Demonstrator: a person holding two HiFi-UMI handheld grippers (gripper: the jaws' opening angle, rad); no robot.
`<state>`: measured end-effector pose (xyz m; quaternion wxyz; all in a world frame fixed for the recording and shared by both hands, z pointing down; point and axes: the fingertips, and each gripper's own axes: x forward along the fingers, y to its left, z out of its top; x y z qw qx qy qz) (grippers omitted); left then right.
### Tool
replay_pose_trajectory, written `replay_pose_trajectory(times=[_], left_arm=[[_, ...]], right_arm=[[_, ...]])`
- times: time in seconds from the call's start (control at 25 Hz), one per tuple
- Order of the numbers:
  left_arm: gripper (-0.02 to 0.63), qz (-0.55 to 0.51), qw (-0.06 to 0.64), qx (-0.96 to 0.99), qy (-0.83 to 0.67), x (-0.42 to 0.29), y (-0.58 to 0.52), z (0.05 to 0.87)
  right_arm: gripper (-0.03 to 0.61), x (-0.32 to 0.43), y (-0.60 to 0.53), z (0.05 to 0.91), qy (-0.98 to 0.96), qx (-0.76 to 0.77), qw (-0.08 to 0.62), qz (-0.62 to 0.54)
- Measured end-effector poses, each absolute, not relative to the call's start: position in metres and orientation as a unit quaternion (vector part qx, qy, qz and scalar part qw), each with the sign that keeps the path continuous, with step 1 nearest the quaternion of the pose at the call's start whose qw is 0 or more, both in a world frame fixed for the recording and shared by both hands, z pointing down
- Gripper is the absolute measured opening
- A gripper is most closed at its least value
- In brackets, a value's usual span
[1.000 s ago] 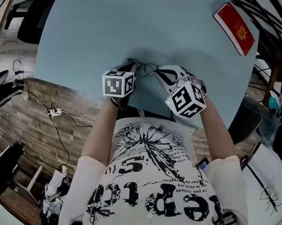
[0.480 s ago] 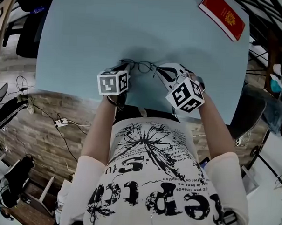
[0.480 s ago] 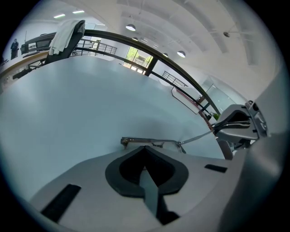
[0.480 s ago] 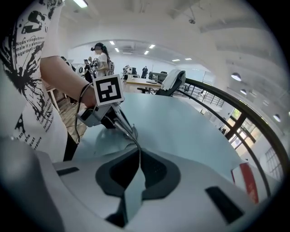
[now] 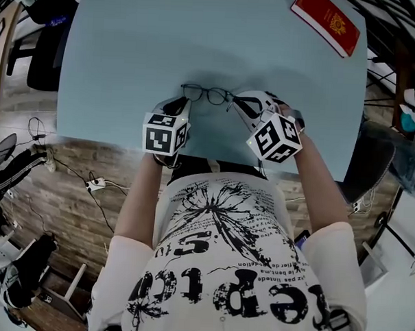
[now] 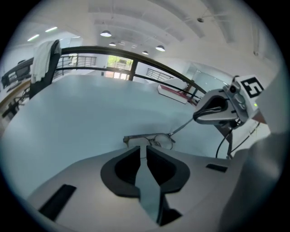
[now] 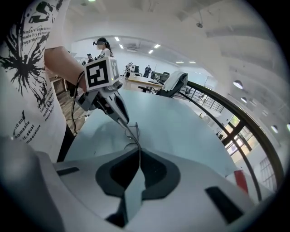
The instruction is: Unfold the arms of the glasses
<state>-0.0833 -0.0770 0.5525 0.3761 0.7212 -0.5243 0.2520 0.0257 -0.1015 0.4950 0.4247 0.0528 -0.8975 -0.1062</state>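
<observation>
Thin dark-rimmed glasses (image 5: pixel 207 94) hang just above the pale blue table (image 5: pixel 130 48), stretched between my two grippers. My right gripper (image 5: pixel 232 105) is shut on one arm of the glasses. In the right gripper view that arm runs as a thin wire into the closed jaws (image 7: pixel 139 154). My left gripper (image 5: pixel 185 103) sits at the other end of the frame. Its jaws (image 6: pixel 146 148) have just been opening and stand a narrow slit apart, with nothing between them. The glasses' front (image 6: pixel 149 139) lies just past its tips. The right gripper (image 6: pixel 195 118) shows beyond, holding the arm.
A red booklet (image 5: pixel 325 24) lies at the table's far right corner. The table's near edge (image 5: pixel 112 142) runs just under my grippers, against the person's body. A chair draped with white cloth (image 6: pixel 43 63) stands at the table's far side. Cables trail over the wooden floor (image 5: pixel 90 184) on the left.
The glasses' front now shows spread out between the grippers instead of bunched. The left gripper has rolled and drawn back a little from the frame. The right gripper keeps its grip.
</observation>
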Motion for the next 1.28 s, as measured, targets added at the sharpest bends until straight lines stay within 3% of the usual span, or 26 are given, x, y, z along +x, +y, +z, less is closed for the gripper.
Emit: replay_pose_trajectory(times=[0.04,0.2,0.56,0.72,0.88,1.28], left_arm=[[0.069,0.272,0.351,0.736,-0.511,-0.082,-0.079,0.547],[0.103,0.371,0.251,0.794,-0.411,-0.063,-0.094,0.536],[0.112,0.539,0.114,0.814,-0.183,-0.031,-0.108,0.547],[0.11,0.574,0.079,0.807,-0.113,-0.017,-0.107,0.563],[0.039,0.584,0.057,0.805,-0.086,-0.007,-0.11,0.574],[0.026,0.581,0.043,0.81,-0.06,0.001,-0.112,0.57]], right_arm=[[0.02,0.026,-0.102,0.495,-0.897,0.051,0.425,-0.107],[0.02,0.027,-0.102,0.494,-0.897,0.04,0.426,-0.109],[0.02,0.027,-0.104,0.491,-0.894,0.021,0.437,-0.097],[0.02,0.027,-0.105,0.493,-0.892,0.017,0.444,-0.087],[0.02,0.029,-0.102,0.496,-0.889,0.01,0.452,-0.075],[0.02,0.042,-0.105,0.495,-0.886,0.02,0.461,-0.055]])
